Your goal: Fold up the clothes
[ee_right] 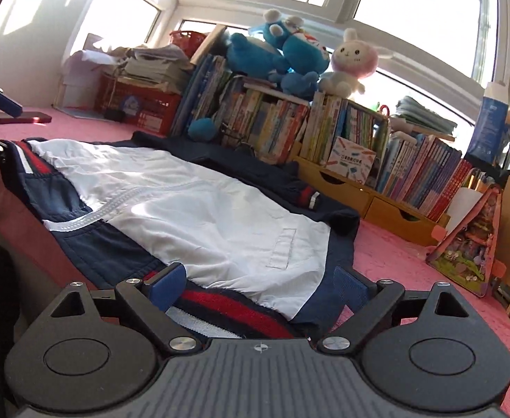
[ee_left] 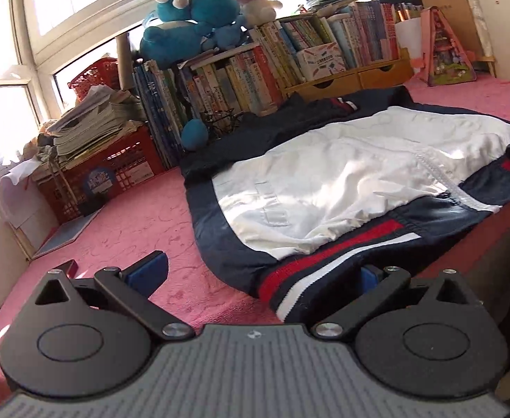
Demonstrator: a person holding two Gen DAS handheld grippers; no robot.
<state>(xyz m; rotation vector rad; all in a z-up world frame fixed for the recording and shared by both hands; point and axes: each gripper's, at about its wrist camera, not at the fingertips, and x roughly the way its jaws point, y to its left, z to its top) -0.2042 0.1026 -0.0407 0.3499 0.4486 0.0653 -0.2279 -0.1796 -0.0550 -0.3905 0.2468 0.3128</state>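
Observation:
A navy, white and red jacket (ee_left: 342,181) lies spread flat on the pink bedcover (ee_left: 133,230), white lining up, zip running across it. My left gripper (ee_left: 260,273) is open at the jacket's near corner; the red-and-white striped hem (ee_left: 300,278) lies against its right finger and the pads do not press on it. In the right wrist view, my right gripper (ee_right: 260,285) is open at the other end of the jacket (ee_right: 202,202), with the striped hem (ee_right: 234,306) loose between its blue pads. Each gripper shows at the edge of the other's view.
Rows of books (ee_left: 255,69) with plush toys (ee_left: 192,24) on top line the far side under the windows. A red crate (ee_left: 108,174) stacked with papers stands far left. Yellow drawers (ee_right: 377,198) and a pink triangular toy house (ee_right: 471,244) sit to the right.

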